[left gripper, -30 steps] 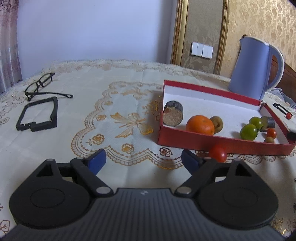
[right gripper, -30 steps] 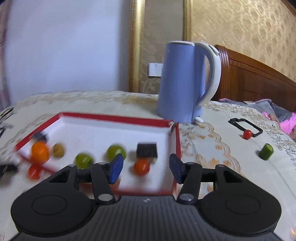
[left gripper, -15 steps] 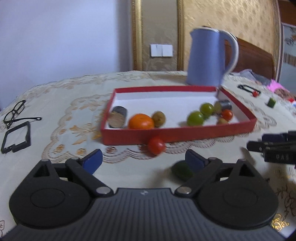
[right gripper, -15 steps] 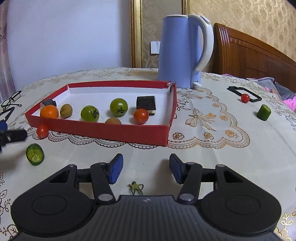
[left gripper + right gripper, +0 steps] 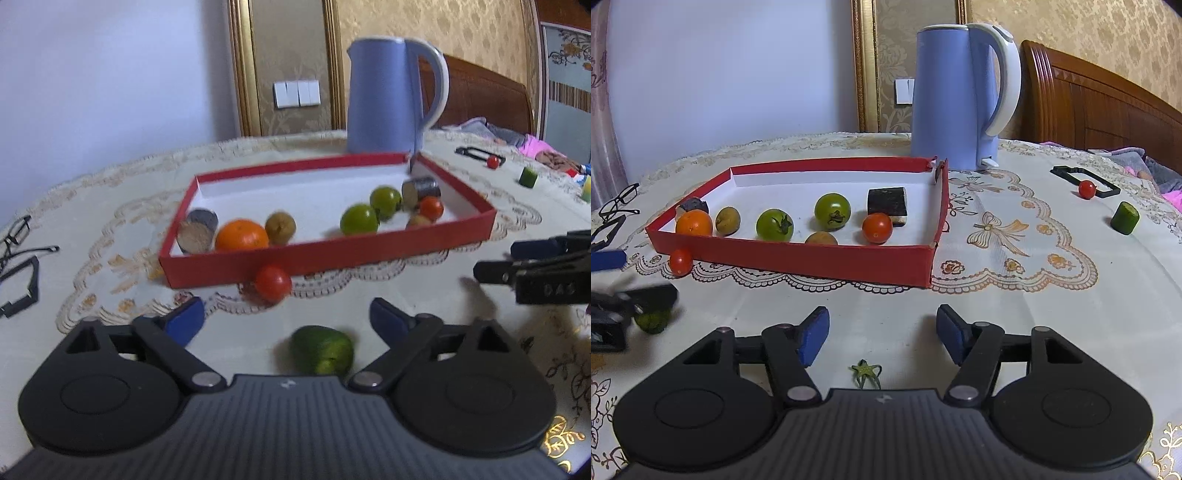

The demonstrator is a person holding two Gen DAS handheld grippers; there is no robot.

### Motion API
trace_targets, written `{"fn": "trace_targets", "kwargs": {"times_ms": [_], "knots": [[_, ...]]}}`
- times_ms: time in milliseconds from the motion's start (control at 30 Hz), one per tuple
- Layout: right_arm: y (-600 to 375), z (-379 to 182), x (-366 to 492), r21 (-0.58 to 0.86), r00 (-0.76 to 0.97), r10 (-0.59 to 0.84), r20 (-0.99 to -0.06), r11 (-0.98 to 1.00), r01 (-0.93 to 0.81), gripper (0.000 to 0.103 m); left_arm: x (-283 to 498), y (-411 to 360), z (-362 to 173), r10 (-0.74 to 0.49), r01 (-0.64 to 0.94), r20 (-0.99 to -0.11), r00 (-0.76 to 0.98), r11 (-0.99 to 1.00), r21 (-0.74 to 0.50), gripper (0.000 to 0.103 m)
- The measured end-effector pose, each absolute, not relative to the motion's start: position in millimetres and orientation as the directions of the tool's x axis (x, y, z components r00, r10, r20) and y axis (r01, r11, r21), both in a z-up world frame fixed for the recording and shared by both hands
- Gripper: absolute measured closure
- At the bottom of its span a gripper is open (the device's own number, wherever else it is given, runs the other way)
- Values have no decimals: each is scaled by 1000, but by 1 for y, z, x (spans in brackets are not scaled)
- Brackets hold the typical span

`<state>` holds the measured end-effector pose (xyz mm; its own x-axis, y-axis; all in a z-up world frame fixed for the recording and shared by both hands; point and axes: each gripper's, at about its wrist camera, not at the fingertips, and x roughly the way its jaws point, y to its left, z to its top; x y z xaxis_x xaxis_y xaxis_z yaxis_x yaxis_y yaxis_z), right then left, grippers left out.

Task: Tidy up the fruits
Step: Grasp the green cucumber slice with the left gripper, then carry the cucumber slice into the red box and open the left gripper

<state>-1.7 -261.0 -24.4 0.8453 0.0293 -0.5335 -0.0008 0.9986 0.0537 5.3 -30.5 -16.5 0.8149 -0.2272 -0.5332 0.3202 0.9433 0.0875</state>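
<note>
At the far left of the right wrist view, black-framed glasses (image 5: 618, 201) lie on the embroidered tablecloth (image 5: 1015, 295). The left gripper (image 5: 286, 319) hangs low with its blue pads spread wide, having just narrowed a little; a cut green cucumber piece (image 5: 322, 350) lies on the cloth between its fingers, untouched by either pad. Just beyond it a red cherry tomato (image 5: 272, 282) rests against the near wall of the red tray (image 5: 332, 254). Inside the tray, from left, sit an orange (image 5: 693, 222), a small brown fruit (image 5: 727, 220), two green tomatoes (image 5: 774, 225), a dark square block (image 5: 887, 204) and another cherry tomato. The blue kettle (image 5: 955, 99) stands behind the tray's far right corner. The right gripper (image 5: 882, 334) is about half open, its jaws having just been widening, and grips nothing; a green tomato calyx (image 5: 866, 371) lies on the cloth below its fingers. Far right lie one more cherry tomato (image 5: 1086, 189) and a second cucumber piece (image 5: 1124, 218).
</note>
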Motion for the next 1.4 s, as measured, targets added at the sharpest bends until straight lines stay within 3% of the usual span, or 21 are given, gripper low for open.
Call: {"fn": "trace_targets", "kwargs": {"times_ms": [67, 133, 333, 633, 867, 1400], "knots": [[-262, -24, -2, 61, 846, 31, -532, 998, 1, 39, 11, -29, -19, -237, 326, -561, 793, 943, 63, 36], [-263, -24, -3, 67, 847, 34, -531, 998, 1, 39, 14, -26, -21, -264, 343, -576, 773, 939, 29, 52], [-263, -24, -2, 75, 846, 43, -531, 997, -3, 37, 4, -37, -20, -280, 375, -563, 778, 925, 59, 73], [-263, -24, -3, 83, 847, 47, -529, 997, -3, 36, 11, -43, -5, -274, 363, -530, 802, 929, 68, 74], [-264, -24, -4, 83, 849, 43, -527, 997, 1, 36, 51, -60, 16, -281, 328, -495, 822, 945, 9, 74], [-259, -24, -3, 53, 845, 29, -534, 999, -1, 35, 152, -88, 4, -101, 148, -543, 834, 988, 44, 74]]}}
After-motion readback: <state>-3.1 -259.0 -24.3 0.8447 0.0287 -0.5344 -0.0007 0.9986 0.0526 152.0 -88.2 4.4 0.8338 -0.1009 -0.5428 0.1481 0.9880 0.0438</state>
